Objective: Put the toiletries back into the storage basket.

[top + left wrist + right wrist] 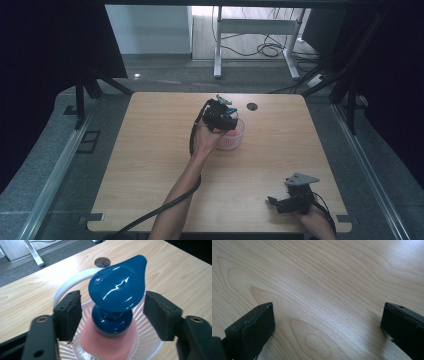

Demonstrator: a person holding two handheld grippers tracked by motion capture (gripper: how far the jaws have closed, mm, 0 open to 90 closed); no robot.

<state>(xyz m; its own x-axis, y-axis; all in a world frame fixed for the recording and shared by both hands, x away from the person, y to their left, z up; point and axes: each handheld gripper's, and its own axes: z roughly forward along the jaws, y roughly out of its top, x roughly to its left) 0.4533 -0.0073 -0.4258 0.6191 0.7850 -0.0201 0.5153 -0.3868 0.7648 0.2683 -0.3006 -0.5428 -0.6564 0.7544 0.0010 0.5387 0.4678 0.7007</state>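
The blue glossy object (117,290), teardrop-shaped on top with a rounded base below, sits in a white slotted basket (147,340) on top of a pink pad (107,345) that lines the basket's bottom. In the left gripper view the object's bulbous top lies between the two black jaws of the left tool (112,312), which stand wide, one at 9 o'clock of the object and one at 3 o'clock, each with a gap to the blue surface, so the tool holds nothing. The basket's white curved handle (70,283) arcs up behind the object at about 10 o'clock, and a round cable hole (102,263) in the table (175,272) lies beyond at 12 o'clock. In the high view the basket (235,137) stands a little above the middle of the table (150,150), with the left tool (221,116) over it, held by a hand (204,140) whose forearm comes from 6 o'clock; the cable hole (252,106) is just at 1 o'clock of the basket. The right tool (284,204) rests low near the table's 5 o'clock corner, well apart from the basket. In the right gripper view its jaws stand wide over bare wood (324,290), holding nothing.
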